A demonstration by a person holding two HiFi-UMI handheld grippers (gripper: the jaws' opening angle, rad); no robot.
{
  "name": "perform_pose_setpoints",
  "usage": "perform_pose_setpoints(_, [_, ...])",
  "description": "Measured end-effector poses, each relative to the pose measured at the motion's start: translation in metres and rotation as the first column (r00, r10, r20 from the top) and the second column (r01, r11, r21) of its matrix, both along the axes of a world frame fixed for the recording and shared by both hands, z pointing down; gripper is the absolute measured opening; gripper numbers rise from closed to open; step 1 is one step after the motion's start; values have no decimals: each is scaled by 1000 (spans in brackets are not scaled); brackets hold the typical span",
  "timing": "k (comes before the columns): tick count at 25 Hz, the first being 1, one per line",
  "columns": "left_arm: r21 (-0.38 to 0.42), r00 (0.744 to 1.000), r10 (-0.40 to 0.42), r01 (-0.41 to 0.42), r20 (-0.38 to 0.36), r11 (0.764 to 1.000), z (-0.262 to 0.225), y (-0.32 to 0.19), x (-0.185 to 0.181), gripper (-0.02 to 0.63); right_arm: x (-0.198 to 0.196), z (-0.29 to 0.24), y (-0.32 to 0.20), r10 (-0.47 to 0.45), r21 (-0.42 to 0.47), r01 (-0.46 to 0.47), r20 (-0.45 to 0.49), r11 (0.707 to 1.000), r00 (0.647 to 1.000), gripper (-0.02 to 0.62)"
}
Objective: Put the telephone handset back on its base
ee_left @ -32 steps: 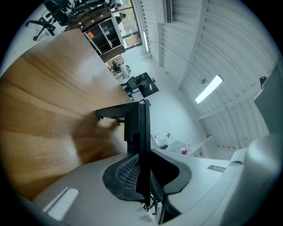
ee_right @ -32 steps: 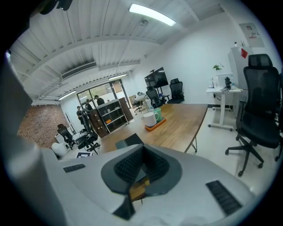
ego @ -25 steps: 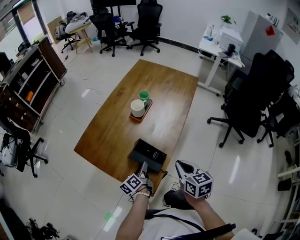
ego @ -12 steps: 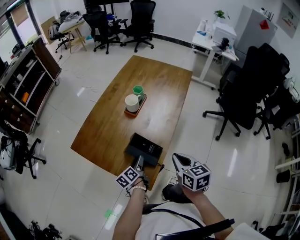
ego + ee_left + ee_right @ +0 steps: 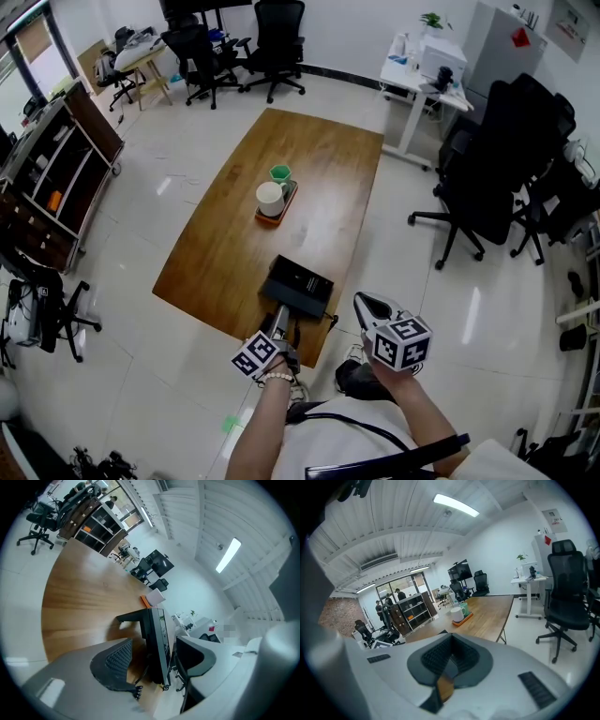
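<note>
**Left jaws opening round phone**

Off the table's point(image 5: 309, 159) near edge, the right gripper point(image 5: 448, 657) hangs shut, empty. The left gripper's point(image 5: 153, 649) jaws are opening wide, the black telephone point(image 5: 297, 285) between them on that edge, pads clear

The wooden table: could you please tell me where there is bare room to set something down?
The far end of the table, beyond the tray with its two cups, is bare, as is the strip between tray and telephone. The near edge around the telephone is crowded.
</note>
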State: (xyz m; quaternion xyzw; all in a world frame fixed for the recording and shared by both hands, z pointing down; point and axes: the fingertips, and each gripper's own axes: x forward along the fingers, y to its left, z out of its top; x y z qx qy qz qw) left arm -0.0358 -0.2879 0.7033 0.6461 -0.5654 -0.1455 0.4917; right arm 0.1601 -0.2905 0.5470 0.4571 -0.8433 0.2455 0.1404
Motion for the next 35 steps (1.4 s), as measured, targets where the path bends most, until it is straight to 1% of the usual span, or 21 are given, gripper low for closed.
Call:
perform_pose_setpoints(2, [21, 1000, 16, -16, -4, 1000, -13, 17, -11, 300, -3, -6, 7, 19, 11, -19, 7, 1000, 1000, 2])
perform_pose_setpoints(3, [46, 1000, 28, -28, -6, 999, -23, 25, -17, 283, -4, -9, 12, 30, 16, -30, 12, 999, 999, 2])
perform_pose_setpoints(4, [76, 999, 41, -41, 1, 996, -35, 33, -24, 226, -6, -11, 16, 41, 20, -41, 16, 999, 999, 2])
perform_pose_setpoints(5, [99, 998, 55, -57, 24, 993, -45, 40, -31, 140, -8, -12, 20, 51, 25, -51, 18, 998, 999, 2])
perform_pose_setpoints(6, [106, 995, 72, -79, 72, 991, -54, 47, -38, 73, -11, -13, 24, 59, 30, -60, 18, 998, 998, 2])
perform_pose_setpoints(7, [97, 985, 97, -112, 141, 989, -60, 54, -44, 13, -13, -14, 28, 67, 35, -68, 16, 997, 998, 2])
perform_pose_setpoints(8, [80, 967, 130, -150, 219, 985, -65, 60, -48, 0, -16, -14, 33, 75, 39, -76, 14, 996, 997, 2])
perform_pose_setpoints(9, [61, 942, 165, -190, 292, 980, -71, 65, -50, 0, -18, -14, 38, 85, 41, -85, 12, 996, 996, 2])
perform_pose_setpoints(11, [28, 883, 228, -262, 410, 965, -81, 75, -52, 0, -21, -13, 51, 107, 40, -107, 11, 993, 994, 2])
perform_pose_setpoints(13, [-1, 824, 273, -314, 496, 949, -90, 83, -51, 0, -22, -14, 62, 128, 45, -128, 7, 991, 992, 2])
perform_pose_setpoints(14, [-7, 805, 287, -332, 520, 943, -95, 86, -48, 0, -22, -15, 68, 136, 52, -136, 0, 989, 991, 3])
perform_pose_setpoints(15, [-9, 792, 296, -345, 534, 939, -100, 89, -45, 0, -20, -17, 73, 141, 62, -140, -8, 988, 990, 3])
perform_pose_setpoints(17, [-12, 778, 310, -363, 547, 932, -109, 95, -34, 0, -16, -21, 83, 145, 80, -142, -23, 987, 989, 3])
perform_pose_setpoints(21, [-5, 764, 331, -394, 554, 919, -121, 108, -6, 0, -12, -27, 103, 113, 98, -108, -46, 989, 992, 5])
perform_pose_setpoints(23, [5, 767, 332, -400, 549, 916, -126, 117, 9, 0, -7, -30, 114, 93, 101, -88, -47, 991, 995, 5])
perform_pose_setpoints(26, [21, 784, 323, -393, 529, 919, -134, 132, 32, 0, 3, -37, 131, 66, 114, -60, -51, 992, 997, 3])
perform_pose_setpoints(27, [23, 783, 321, -392, 533, 920, -137, 138, 40, 0, 8, -39, 137, 58, 119, -51, -54, 992, 997, 4])
perform_pose_setpoints(28, [23, 774, 319, -395, 548, 919, -139, 144, 47, 0, 12, -41, 144, 50, 123, -43, -58, 991, 997, 3])
perform_pose_setpoints(30, [17, 746, 316, -401, 586, 916, -143, 156, 60, 0, 21, -40, 158, 35, 122, -27, -59, 992, 998, 5])
perform_pose_setpoints(33, [20, 734, 302, -394, 608, 919, -149, 174, 75, 0, 32, -35, 179, 10, 106, -4, -57, 994, 998, 5])
perform_pose_setpoints(35, [22, 719, 282, -383, 636, 924, -153, 183, 80, 0, 37, -31, 190, -5, 94, 10, -53, 996, 999, 5])
